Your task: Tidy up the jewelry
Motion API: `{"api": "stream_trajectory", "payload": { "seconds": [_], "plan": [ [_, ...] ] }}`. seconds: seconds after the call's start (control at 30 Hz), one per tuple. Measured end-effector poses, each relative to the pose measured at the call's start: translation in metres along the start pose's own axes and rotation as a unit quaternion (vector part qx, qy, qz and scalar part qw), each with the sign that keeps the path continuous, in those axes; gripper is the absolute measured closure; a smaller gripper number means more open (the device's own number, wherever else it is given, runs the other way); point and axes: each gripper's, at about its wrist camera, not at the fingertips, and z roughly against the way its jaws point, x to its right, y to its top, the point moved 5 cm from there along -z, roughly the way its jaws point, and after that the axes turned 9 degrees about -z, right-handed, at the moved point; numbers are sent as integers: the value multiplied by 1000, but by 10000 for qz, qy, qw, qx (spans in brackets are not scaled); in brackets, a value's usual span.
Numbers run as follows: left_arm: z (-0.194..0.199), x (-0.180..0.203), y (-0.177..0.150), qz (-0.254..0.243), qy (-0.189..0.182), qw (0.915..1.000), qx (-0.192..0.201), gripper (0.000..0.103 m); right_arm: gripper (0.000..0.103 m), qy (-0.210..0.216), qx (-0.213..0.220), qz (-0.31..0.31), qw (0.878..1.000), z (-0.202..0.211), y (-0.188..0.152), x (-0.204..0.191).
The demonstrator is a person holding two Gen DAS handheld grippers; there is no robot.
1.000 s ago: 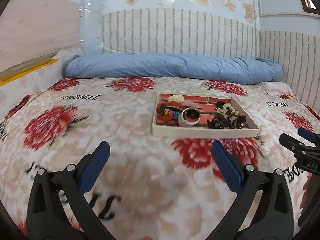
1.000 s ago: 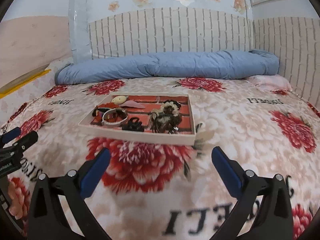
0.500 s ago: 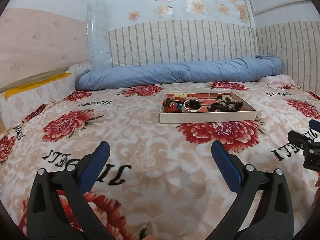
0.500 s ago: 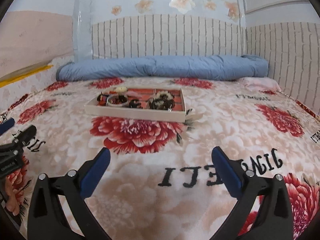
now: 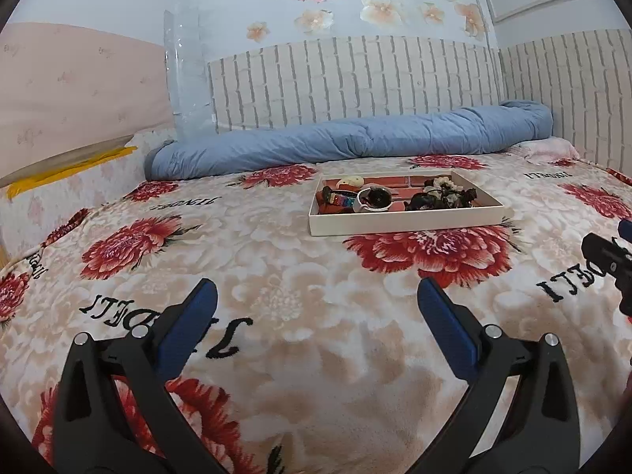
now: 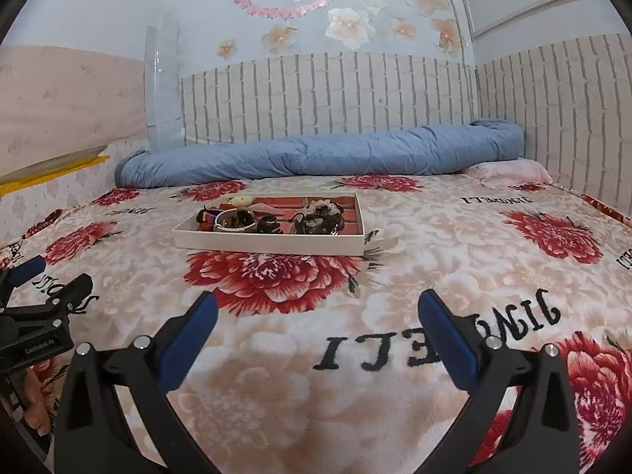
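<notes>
A shallow white tray (image 5: 403, 223) with a red brick-pattern floor lies on the floral bedspread; it also shows in the right wrist view (image 6: 268, 243). In it are a white round dish (image 5: 373, 201), a multicoloured bracelet (image 5: 341, 200), a cream piece (image 5: 351, 181) and a dark tangle of jewelry (image 5: 440, 196). My left gripper (image 5: 316, 308) is open and empty, low over the blanket, well short of the tray. My right gripper (image 6: 316, 310) is open and empty, also short of the tray.
A rolled blue duvet (image 5: 347, 142) lies along the brick-pattern headboard wall behind the tray. A pink pillow (image 6: 509, 170) sits at the far right. The right gripper's tip shows at the left view's right edge (image 5: 608, 260).
Both grippers have pulled back and dropped lower toward the blanket, so the tray looks farther and flatter. Both stay open and empty.
</notes>
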Motion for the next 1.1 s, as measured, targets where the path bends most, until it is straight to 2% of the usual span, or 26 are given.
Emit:
{"api": "stream_trajectory", "payload": {
  "seconds": [1.1],
  "plan": [
    [-2, 1, -2, 22, -27, 10000, -10, 5, 4, -8, 83, 98, 9999, 4, 0, -5]
  ]
}}
